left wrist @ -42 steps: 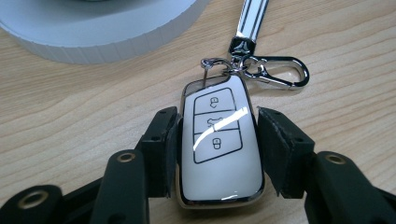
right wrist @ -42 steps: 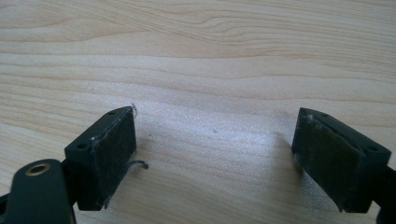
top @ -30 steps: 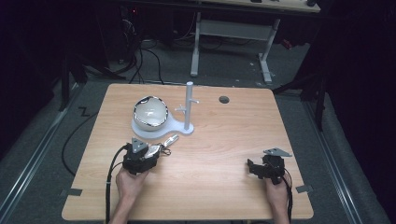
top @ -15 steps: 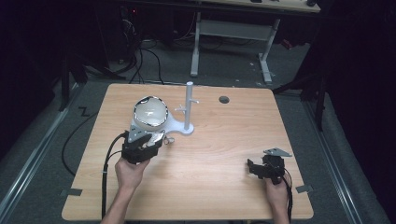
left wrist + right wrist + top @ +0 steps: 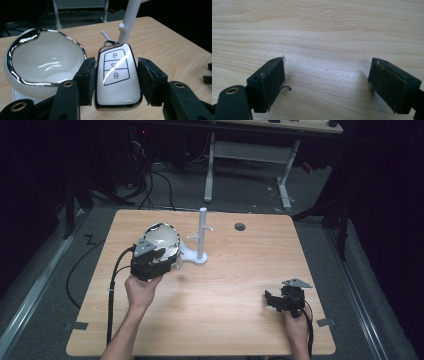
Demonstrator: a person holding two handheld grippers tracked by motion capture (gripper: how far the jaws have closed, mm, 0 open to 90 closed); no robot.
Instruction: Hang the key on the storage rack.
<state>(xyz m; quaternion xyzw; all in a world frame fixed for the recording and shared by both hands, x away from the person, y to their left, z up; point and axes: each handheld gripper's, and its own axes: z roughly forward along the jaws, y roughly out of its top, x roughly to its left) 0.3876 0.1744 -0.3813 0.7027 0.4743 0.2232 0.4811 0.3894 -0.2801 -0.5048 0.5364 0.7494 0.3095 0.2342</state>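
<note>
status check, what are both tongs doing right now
Left tongs shut on white car key fob, beside the white bowl. Right tongs open, empty, over bare table. White stand just beyond the fob.

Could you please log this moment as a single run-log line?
left claw: shut on car key fob | beside bowl, white stand | right claw: open, idle on table

Table [image 5: 324, 30] of pale matt wood grain; bowl [image 5: 42, 62] and key fob [image 5: 117, 80] glossy white, chrome-edged — stand [image 5: 130, 17] matt white plastic — gripper pads [image 5: 274, 82] matt black, rough and frayed.
</note>
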